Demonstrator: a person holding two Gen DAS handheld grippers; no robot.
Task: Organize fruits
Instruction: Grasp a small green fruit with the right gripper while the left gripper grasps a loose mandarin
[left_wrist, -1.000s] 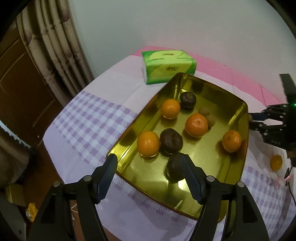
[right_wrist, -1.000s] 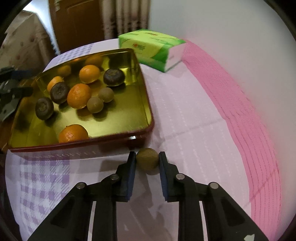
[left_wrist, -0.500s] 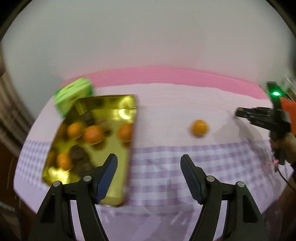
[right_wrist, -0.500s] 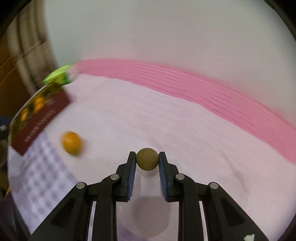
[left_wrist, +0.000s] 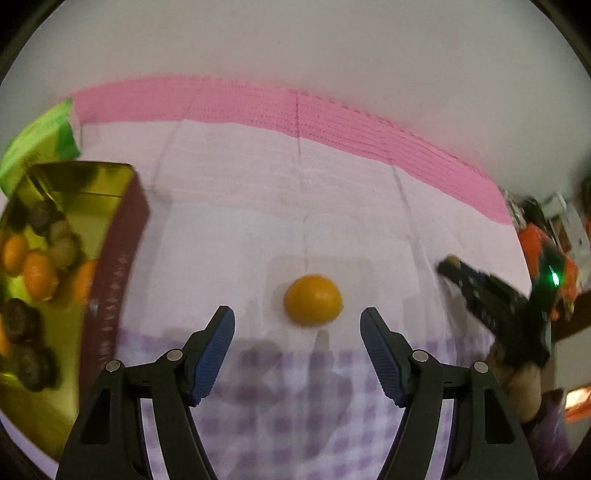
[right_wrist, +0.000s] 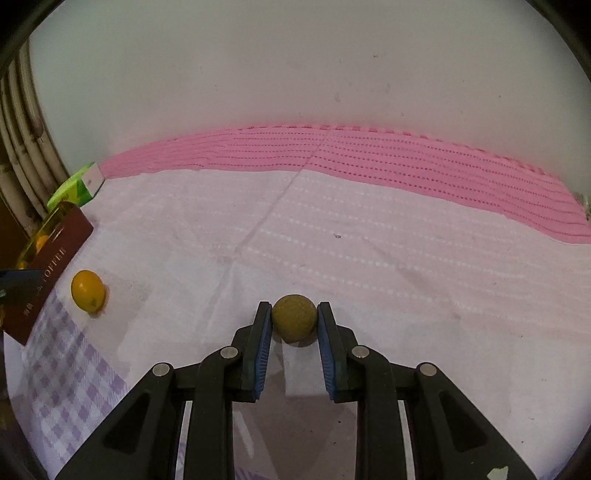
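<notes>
a: what changed in the last sec?

b: both rigs swung away from the gold tin (left_wrist: 122, 195). a sec ago the left gripper (left_wrist: 297, 325) hung over the tin's near rim, looking at the fruit inside. now it faces a lone orange (left_wrist: 313, 300) on the worktop (left_wrist: 258, 221), jaws wide apart, nothing held, orange just ahead of the gap and not touching either pad.

a: and the right?

b: right gripper (right_wrist: 294, 319) had the small brown-green fruit (right_wrist: 294, 315) clamped right by the tin wall. jaws closed on it same as before, but the tin's now well off to its left, so it's been carried away from the tin, low over the cloth, can't tell if it's resting or lifted.

a: meaning for the task?

b: my guess: sorting by kind. the brown-green one goes to a spot apart, and the left is lining up to grab the orange.

a: room to move?

b: plenty. open cloth all round the orange, tin wall near on the left, green tissue pack (left_wrist: 37, 140) behind the tin. right gripper sits well apart to the orange's right. wall (right_wrist: 295, 74) runs along the back past the pink stripe (right_wrist: 369, 155). the far-right edge of the worktop is close to the right hand, watch that.
</notes>
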